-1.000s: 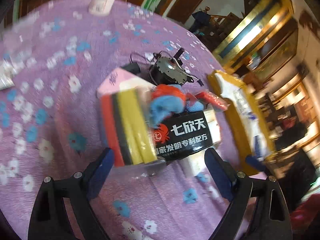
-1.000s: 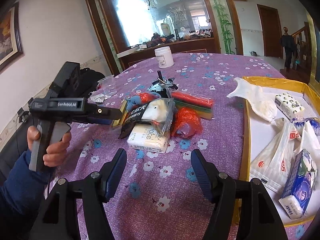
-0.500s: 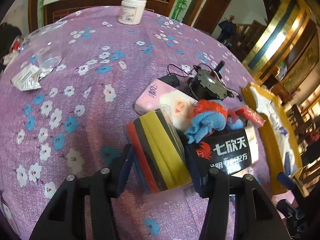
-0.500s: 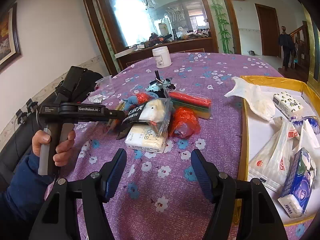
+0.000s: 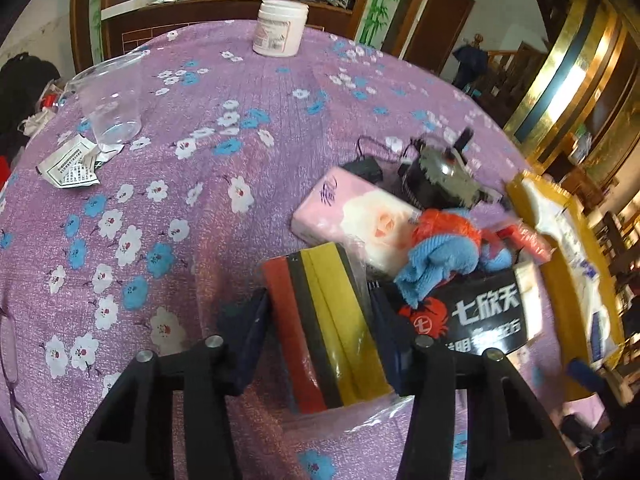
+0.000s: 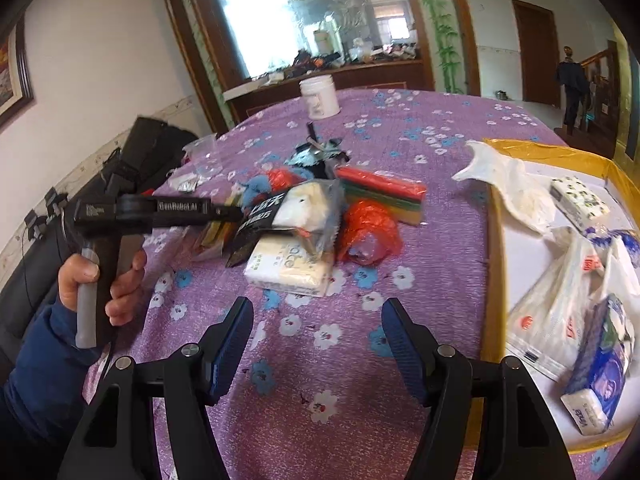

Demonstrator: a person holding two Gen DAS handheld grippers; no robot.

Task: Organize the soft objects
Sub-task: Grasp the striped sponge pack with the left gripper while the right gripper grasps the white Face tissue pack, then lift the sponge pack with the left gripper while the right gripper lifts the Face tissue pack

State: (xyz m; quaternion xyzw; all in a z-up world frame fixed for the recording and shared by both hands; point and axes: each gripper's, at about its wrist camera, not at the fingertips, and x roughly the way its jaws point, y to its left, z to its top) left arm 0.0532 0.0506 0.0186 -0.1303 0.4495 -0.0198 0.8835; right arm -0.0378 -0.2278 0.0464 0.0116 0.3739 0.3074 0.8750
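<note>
A clear-wrapped sponge pack (image 5: 320, 320) with red, black and yellow strips lies at the near end of a heap of soft goods on the purple flowered table. My left gripper (image 5: 318, 296) straddles it; its jaws are closing and both pads touch the pack's long sides. Behind it lie a pink tissue pack (image 5: 352, 208), a blue and orange cloth (image 5: 440, 248) and a black printed packet (image 5: 480, 316). The right wrist view shows a hand (image 6: 100, 272) holding that left tool at the heap. My right gripper (image 6: 317, 308) hovers open over bare cloth, nothing between its fingers.
A yellow-rimmed tray (image 6: 496, 240) at the right holds tissue packs and plastic bags. A second sponge pack (image 6: 380, 188), an orange bag (image 6: 368, 228) and a white tissue pack (image 6: 288, 268) lie in the heap. A white jar (image 5: 280, 28) and clear cup (image 5: 108, 96) stand farther back.
The left jaws have narrowed from wide apart to touching the sponge pack's sides, and that view has tilted up toward the far table. The right gripper has stayed put.
</note>
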